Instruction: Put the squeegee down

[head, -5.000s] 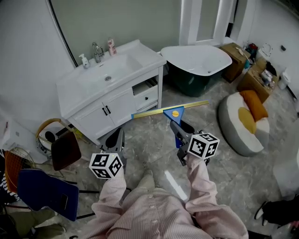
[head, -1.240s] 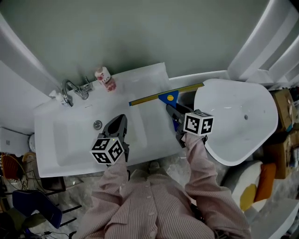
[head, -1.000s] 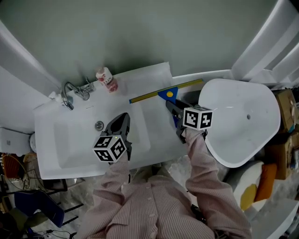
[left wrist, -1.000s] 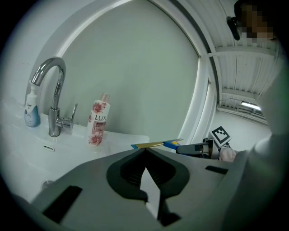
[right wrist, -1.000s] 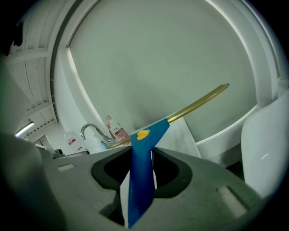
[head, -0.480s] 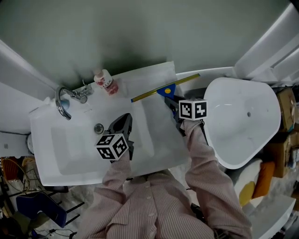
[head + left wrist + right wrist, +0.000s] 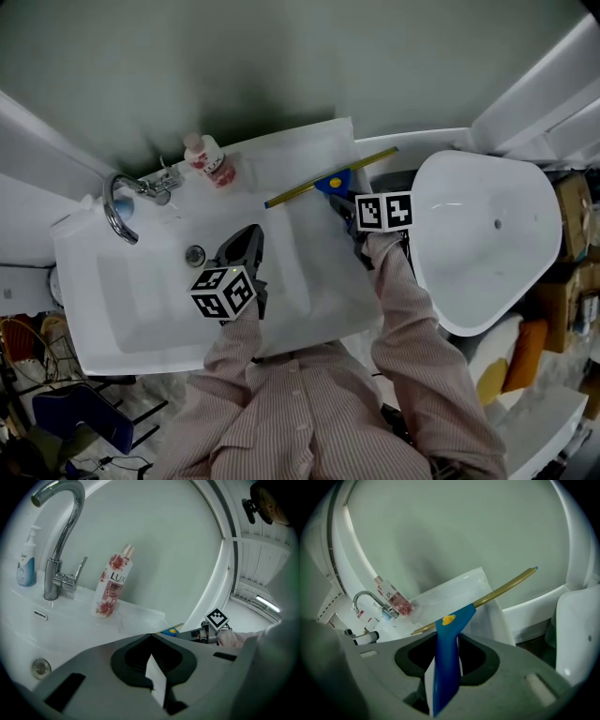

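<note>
My right gripper [image 7: 347, 208] pinches the blue plastic handle of the squeegee [image 7: 330, 182], its jaws pressing on the handle's two sides. In the right gripper view the handle runs straight out from between the jaws, up to a yellow dot at its wide head. The squeegee's long brass-coloured blade bar lies crosswise ahead of the claw, over the rear right corner of the white vanity top [image 7: 319, 281]. Its right end reaches past the top's right edge towards the white oval bathtub [image 7: 487, 244]. I cannot tell whether the blade touches the top. My left gripper [image 7: 246, 234] hangs over the basin near the front edge, jaws pressed together on nothing. A chrome tap [image 7: 117, 202] and a floral pink bottle [image 7: 208, 164] stand along the rear edge, well left of the squeegee
</note>
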A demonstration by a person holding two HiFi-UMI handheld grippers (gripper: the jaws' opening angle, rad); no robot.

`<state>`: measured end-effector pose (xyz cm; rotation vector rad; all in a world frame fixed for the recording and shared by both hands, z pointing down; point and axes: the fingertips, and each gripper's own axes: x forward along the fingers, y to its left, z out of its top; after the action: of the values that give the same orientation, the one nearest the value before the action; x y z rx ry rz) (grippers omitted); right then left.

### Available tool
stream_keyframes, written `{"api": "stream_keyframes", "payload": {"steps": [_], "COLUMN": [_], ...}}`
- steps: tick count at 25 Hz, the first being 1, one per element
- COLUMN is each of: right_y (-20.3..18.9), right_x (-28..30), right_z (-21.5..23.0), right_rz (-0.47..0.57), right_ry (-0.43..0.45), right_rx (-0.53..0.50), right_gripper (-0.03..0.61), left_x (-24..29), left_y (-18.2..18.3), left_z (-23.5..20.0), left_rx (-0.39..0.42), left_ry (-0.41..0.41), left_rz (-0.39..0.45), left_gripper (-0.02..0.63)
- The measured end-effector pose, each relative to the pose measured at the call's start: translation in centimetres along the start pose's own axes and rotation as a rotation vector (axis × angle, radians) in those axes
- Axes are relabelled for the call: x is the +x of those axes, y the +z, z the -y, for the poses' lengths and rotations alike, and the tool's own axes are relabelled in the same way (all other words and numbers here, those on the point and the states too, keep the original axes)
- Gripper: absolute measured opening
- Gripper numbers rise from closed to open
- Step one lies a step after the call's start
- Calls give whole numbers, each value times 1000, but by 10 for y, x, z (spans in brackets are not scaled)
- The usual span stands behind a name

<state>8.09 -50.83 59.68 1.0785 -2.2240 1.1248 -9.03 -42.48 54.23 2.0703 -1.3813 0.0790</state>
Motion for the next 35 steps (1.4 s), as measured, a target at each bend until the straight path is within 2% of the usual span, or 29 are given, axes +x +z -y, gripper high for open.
{"api": "stream_keyframes", "payload": {"steps": [6, 12, 24, 35], "right_y": [-8, -10, -12, -6], "right_x": [6, 7, 7, -7], "right_z": [1, 2, 2, 2], "right_rz": [-24, -22, -3, 60], "right_ry": [-12, -36, -84, -177], "right_rx": [43, 36, -5, -87], "right_gripper": [143, 144, 146, 193], "left_x": [1, 3, -2, -10], "left_y": [-2, -5, -2, -3], "left_z": [1, 7, 12, 17], "left_rx": [-4, 4, 12, 23], "left_ry": [-11, -33, -37, -36], "left_rz": [-6, -20, -9, 5], "left_gripper": [2, 2, 2, 2]}}
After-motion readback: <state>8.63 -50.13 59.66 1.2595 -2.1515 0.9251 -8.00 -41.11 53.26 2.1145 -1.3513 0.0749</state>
